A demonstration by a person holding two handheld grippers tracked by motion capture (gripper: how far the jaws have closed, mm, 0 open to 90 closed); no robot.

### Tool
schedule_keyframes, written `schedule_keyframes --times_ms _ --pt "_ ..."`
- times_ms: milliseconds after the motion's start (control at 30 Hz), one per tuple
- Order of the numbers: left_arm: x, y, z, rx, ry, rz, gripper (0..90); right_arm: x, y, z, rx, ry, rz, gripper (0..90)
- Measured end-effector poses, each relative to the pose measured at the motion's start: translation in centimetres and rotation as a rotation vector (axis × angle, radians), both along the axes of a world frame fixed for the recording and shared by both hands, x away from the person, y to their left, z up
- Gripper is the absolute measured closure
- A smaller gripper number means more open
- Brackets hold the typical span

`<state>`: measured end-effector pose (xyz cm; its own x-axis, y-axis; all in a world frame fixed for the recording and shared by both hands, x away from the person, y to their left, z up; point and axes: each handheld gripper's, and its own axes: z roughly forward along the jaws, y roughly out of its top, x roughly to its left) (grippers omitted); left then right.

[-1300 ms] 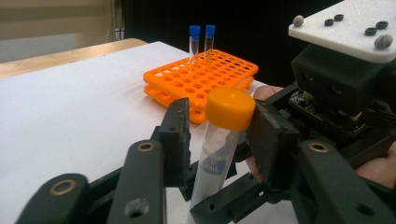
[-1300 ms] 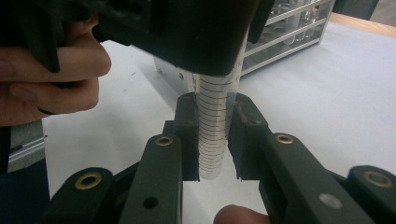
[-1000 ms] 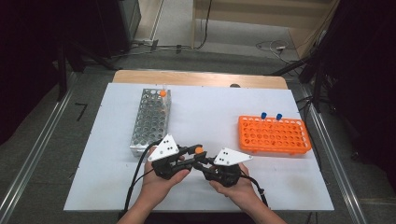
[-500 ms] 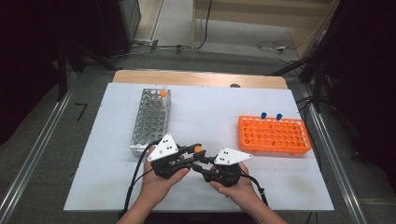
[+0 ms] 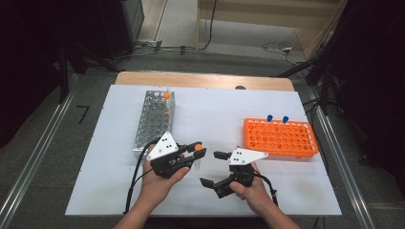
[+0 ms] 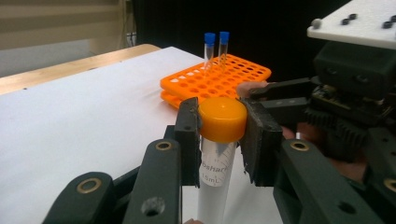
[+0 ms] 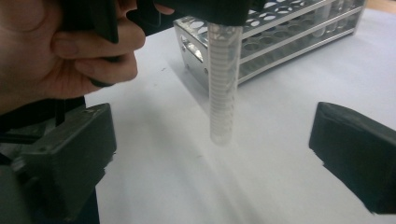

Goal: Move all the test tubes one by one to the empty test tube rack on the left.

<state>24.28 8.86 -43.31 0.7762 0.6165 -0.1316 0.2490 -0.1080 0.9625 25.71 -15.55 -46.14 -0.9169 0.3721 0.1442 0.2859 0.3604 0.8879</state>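
A clear tube with an orange cap (image 6: pixel 222 119) hangs upright just above the white table, and my left gripper (image 6: pixel 222 135) is shut on it right under the cap. From above, the left gripper (image 5: pixel 193 151) holds the tube (image 5: pixel 197 155) near the table's front middle. My right gripper (image 5: pixel 212 168) sits just right of it, and its jaws have just been opening. In the right gripper view the tube (image 7: pixel 222 84) stands between the wide-apart jaws of the right gripper (image 7: pixel 217 154), touching neither pad.
A metal rack (image 5: pixel 153 121) lies behind the left hand with one orange-capped tube (image 5: pixel 166 95) at its far end. An orange rack (image 5: pixel 279 138) at the right holds two blue-capped tubes (image 5: pixel 277 118). Bare white table (image 5: pixel 210 109) lies between the racks.
The right gripper's jaws have opened wide and drawn slightly away from the tube. The left gripper keeps its hold and has stayed in place.
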Motion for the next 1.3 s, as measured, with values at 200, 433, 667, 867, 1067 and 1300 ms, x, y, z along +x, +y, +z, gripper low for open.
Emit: schedule_keyframes --times_ms 200,433,667,867,1067,1300 --pt "0.7 0.9 0.5 0.002 -0.005 0.029 71.2 0.1 -1.5 0.3 -0.004 -0.024 -0.032 0.0" --pt "1.5 2.0 1.3 0.014 -0.024 0.069 71.2 0.3 -3.6 0.2 -0.011 -0.031 -0.066 0.0" --pt "2.6 3.1 1.6 0.017 -0.026 0.104 71.1 0.2 -6.1 -0.1 -0.015 -0.039 -0.121 0.0" --pt "3.7 3.8 1.7 0.030 -0.030 0.136 71.2 0.0 -8.0 -0.1 0.001 -0.030 -0.166 0.0" --pt "4.9 4.7 1.6 0.037 -0.025 0.169 71.2 -0.3 -9.0 -0.4 -0.017 -0.036 -0.183 0.0" --pt "6.2 5.8 1.7 0.035 -0.023 0.202 71.2 -0.6 -10.3 -0.7 -0.032 -0.038 -0.207 1.6"
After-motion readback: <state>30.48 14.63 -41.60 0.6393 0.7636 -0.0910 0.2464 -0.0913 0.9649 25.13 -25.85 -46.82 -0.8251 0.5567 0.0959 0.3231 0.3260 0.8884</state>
